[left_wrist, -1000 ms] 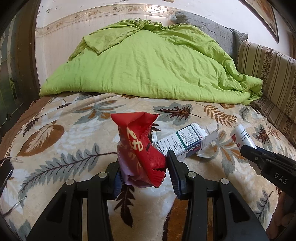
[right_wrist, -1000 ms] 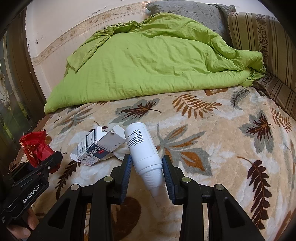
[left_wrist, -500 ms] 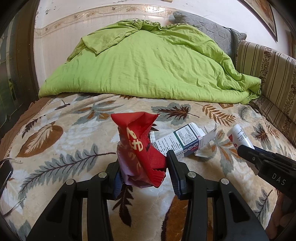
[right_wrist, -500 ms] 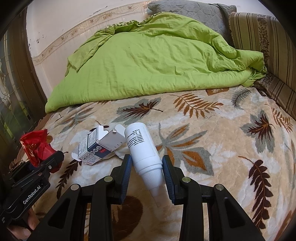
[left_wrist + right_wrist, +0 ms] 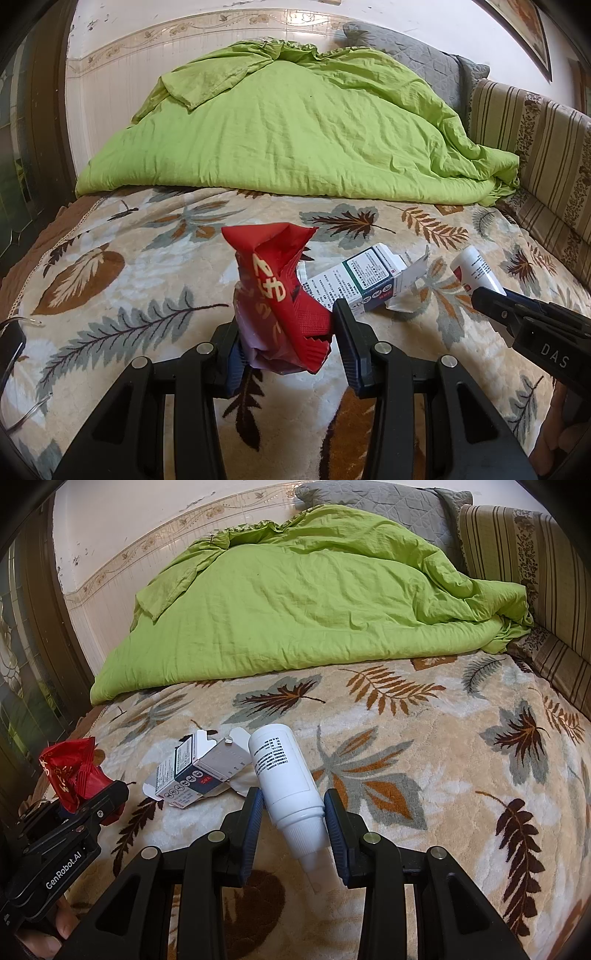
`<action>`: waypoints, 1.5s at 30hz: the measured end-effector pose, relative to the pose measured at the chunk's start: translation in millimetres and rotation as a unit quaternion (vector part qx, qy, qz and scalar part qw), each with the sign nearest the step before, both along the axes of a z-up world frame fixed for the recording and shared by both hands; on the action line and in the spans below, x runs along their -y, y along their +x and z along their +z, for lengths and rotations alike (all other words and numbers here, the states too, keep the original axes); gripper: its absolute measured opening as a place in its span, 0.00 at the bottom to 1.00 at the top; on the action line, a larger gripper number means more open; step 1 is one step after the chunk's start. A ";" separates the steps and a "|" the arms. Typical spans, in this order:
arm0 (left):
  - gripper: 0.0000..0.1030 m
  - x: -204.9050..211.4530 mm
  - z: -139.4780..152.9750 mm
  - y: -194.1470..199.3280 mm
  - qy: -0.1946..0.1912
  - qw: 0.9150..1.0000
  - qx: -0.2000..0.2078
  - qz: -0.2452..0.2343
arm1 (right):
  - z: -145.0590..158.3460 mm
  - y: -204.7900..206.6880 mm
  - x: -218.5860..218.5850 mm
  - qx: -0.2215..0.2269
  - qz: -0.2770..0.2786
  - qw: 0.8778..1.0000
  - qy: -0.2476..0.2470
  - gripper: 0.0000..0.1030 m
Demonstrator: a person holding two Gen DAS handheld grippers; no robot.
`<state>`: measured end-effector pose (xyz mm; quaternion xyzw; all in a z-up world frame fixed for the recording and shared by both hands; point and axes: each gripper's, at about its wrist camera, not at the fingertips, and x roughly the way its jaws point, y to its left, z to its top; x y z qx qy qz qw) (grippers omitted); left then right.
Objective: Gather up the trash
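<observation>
My left gripper (image 5: 286,328) is shut on a crumpled red snack wrapper (image 5: 275,284) with yellow print, held just above the bed. That wrapper (image 5: 72,771) also shows at the left of the right wrist view, in the left gripper (image 5: 99,805). My right gripper (image 5: 293,812) is shut on a white plastic bottle (image 5: 282,771), nozzle end toward the camera. The bottle (image 5: 474,267) and the right gripper (image 5: 491,299) appear at the right of the left wrist view. An opened white and dark blue carton (image 5: 364,282) lies flat on the blanket between the two grippers, also seen as the carton (image 5: 201,770).
The leaf-patterned blanket (image 5: 129,280) covers the bed. A heaped green duvet (image 5: 295,136) fills the far half, with a grey pillow (image 5: 384,498) behind it. A striped backrest (image 5: 535,147) runs along the right. A dark object with a thin wire (image 5: 11,343) lies at the left edge.
Both views have shifted only slightly; the grips on the wrapper and the bottle are unchanged, and the carton lies where it was.
</observation>
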<state>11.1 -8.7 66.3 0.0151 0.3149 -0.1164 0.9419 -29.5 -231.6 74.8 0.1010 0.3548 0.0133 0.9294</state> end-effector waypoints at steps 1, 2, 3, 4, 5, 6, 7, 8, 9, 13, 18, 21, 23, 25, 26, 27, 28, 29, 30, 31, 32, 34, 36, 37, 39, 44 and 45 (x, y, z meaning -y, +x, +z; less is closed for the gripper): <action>0.41 0.2 0.0 -0.1 0.000 1.000 0.000 0.000 | -0.2 0.1 1.0 0.000 0.000 1.000 0.000 0.36; 0.41 0.3 0.0 -0.4 0.000 1.000 0.000 0.000 | 0.0 0.0 0.7 0.000 0.000 1.000 0.000 0.36; 0.41 0.2 0.1 -0.4 -0.001 1.000 0.000 -0.001 | 0.4 -0.1 0.1 0.000 0.000 1.000 0.000 0.36; 0.41 0.3 0.1 -0.3 -0.001 1.000 0.000 -0.002 | -0.1 0.1 0.9 0.000 0.000 1.000 0.000 0.36; 0.41 0.4 0.0 -0.4 0.000 1.000 0.000 -0.002 | -0.1 0.1 0.9 0.000 0.000 1.000 0.000 0.36; 0.41 0.7 -0.5 -0.9 0.000 1.000 0.000 -0.002 | 0.3 -0.1 0.0 0.000 0.000 1.000 0.000 0.36; 0.41 0.4 0.1 -0.6 0.000 1.000 0.000 -0.001 | 0.1 0.0 0.8 0.000 0.000 1.000 0.000 0.36; 0.41 0.5 0.1 -0.7 0.000 1.000 0.000 -0.002 | 0.3 -0.1 0.4 0.000 0.000 1.000 0.000 0.36; 0.41 0.4 0.1 -0.8 0.000 1.000 0.000 -0.002 | 0.5 -0.2 -0.2 0.000 0.000 1.000 0.000 0.36; 0.41 4.1 0.3 -1.9 0.001 1.000 0.000 -0.005 | 0.5 -0.3 -0.2 0.000 0.000 1.000 0.000 0.36; 0.41 4.6 0.0 -3.1 0.001 1.000 0.001 -0.004 | 0.3 -0.5 0.4 0.000 0.000 1.000 0.000 0.36; 0.41 4.9 -0.3 -4.0 0.001 1.000 0.001 -0.005 | 0.7 -0.8 -0.5 0.000 0.001 1.000 0.000 0.36; 0.41 5.1 0.0 -2.9 0.001 1.000 0.001 -0.007 | 0.4 -0.7 0.5 0.001 0.000 1.000 0.000 0.36; 0.41 5.4 -0.2 -3.1 0.001 1.000 0.002 -0.009 | 1.7 -0.2 -0.4 0.002 0.001 1.000 0.001 0.36; 0.41 7.3 1.1 -2.5 0.001 1.000 0.002 -0.010 | 2.6 -0.3 -0.6 0.003 0.001 1.000 0.002 0.36; 0.41 7.4 1.5 -3.2 0.002 1.000 0.003 -0.011 | 3.5 -0.4 -1.7 0.004 0.001 1.000 0.004 0.36; 0.41 7.9 3.0 -3.8 0.003 1.000 0.005 -0.013 | 4.5 -0.8 -1.3 0.004 0.002 1.000 0.005 0.36; 0.41 7.7 4.0 -5.1 0.003 1.000 0.007 -0.014 | 5.5 -1.3 -2.4 0.005 0.003 1.000 0.007 0.36; 0.41 8.0 4.3 -6.2 0.003 1.000 0.007 -0.016 | 6.4 -1.9 -2.5 0.005 0.003 1.000 0.009 0.36; 0.41 7.5 5.0 -7.4 0.003 1.000 0.009 -0.017 | 7.3 -2.9 -3.1 0.006 0.004 1.000 0.013 0.36; 0.41 8.4 5.6 -8.9 0.004 1.000 0.011 -0.018 | 8.0 -3.8 -3.7 0.006 0.005 1.000 0.016 0.36; 0.41 8.9 6.4 -11.3 0.005 1.000 0.014 -0.021 | 10.0 -5.9 -5.5 0.010 0.005 1.000 0.020 0.36; 0.41 8.5 6.9 -14.4 0.007 1.000 0.016 -0.022 | 11.4 -8.7 -7.9 0.013 0.004 1.000 0.021 0.36; 0.41 8.4 7.0 -15.4 0.008 1.000 0.016 -0.022 | 11.7 -9.6 -8.2 0.014 0.003 1.000 0.022 0.36; 0.41 5.8 7.7 -17.3 0.008 1.000 0.018 -0.021 | 12.2 -10.9 -9.4 0.015 0.002 1.000 0.021 0.36; 0.41 1.2 10.0 -19.3 0.008 1.000 0.022 -0.015 | 12.2 -15.7 -9.2 0.017 -0.009 1.000 0.015 0.36; 0.41 0.4 10.2 -19.9 0.008 1.000 0.023 -0.013 | 12.1 -17.2 -9.2 0.017 -0.012 1.000 0.014 0.36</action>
